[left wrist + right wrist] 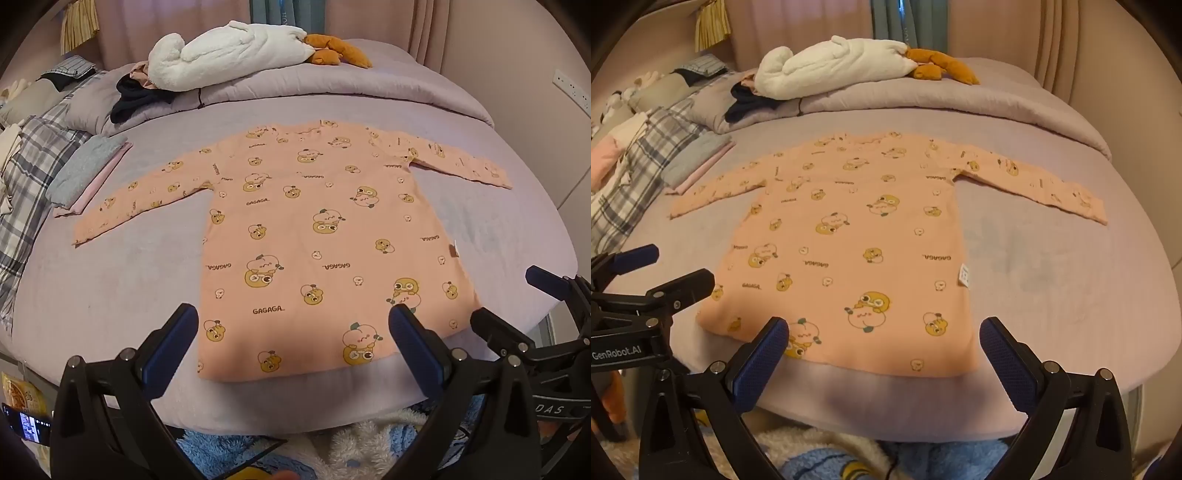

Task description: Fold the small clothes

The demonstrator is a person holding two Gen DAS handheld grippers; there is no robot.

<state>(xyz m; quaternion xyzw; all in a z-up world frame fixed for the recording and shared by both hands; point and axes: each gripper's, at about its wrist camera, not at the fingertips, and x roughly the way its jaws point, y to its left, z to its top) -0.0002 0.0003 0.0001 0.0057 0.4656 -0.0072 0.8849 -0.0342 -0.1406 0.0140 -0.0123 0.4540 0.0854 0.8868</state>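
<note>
Pink shirt (314,236) flat on bed (110,295), sleeves spread out, hem at near edge. Folded clothes (85,173) just beside its left sleeve. Left tongs (293,347) and right tongs (884,350) both released, empty, hovering over hem.

At the upper left of the right wrist view, the plaid bedding (646,147) runs off the frame. The white tag (964,275) on the shirt's side seam carries print too small to read. The fluffy rug (354,443) at the bottom is mostly hidden behind the left tongs (293,347), and a phone screen (31,424) at the lower left is cut off.
</note>
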